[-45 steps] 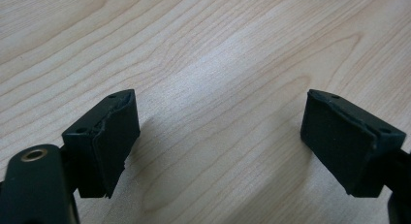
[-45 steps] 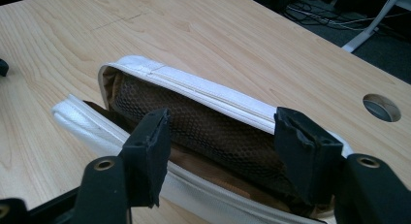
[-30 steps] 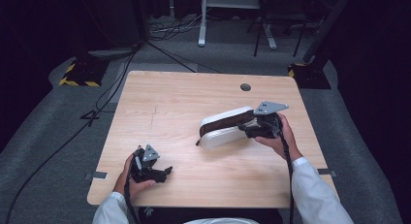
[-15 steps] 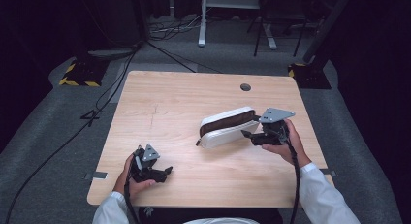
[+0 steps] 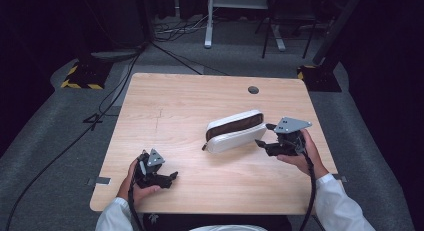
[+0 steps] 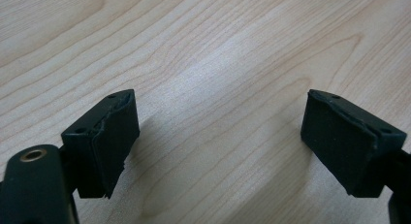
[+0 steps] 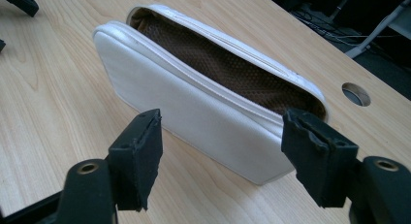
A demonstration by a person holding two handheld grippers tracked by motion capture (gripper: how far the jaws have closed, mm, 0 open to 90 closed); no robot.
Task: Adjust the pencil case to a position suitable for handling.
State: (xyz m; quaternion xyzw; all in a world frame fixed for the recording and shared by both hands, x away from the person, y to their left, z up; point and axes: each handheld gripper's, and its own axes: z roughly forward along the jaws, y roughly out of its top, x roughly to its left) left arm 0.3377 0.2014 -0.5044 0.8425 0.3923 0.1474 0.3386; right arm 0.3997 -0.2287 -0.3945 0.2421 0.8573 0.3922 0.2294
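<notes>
Fingers on left gripper spread wide over bare light wooden table, nothing between them. Mid-table: white zip pouch with brown mesh lining, unzipped, lying on its side. Right gripper just beside pouch's end, jaws just been opening, released, not touching it.

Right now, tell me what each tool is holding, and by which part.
Nothing is held. The right tool has just been opening and sits just off the end of the white pouch, jaws apart. The left tool is open over bare table.
</notes>
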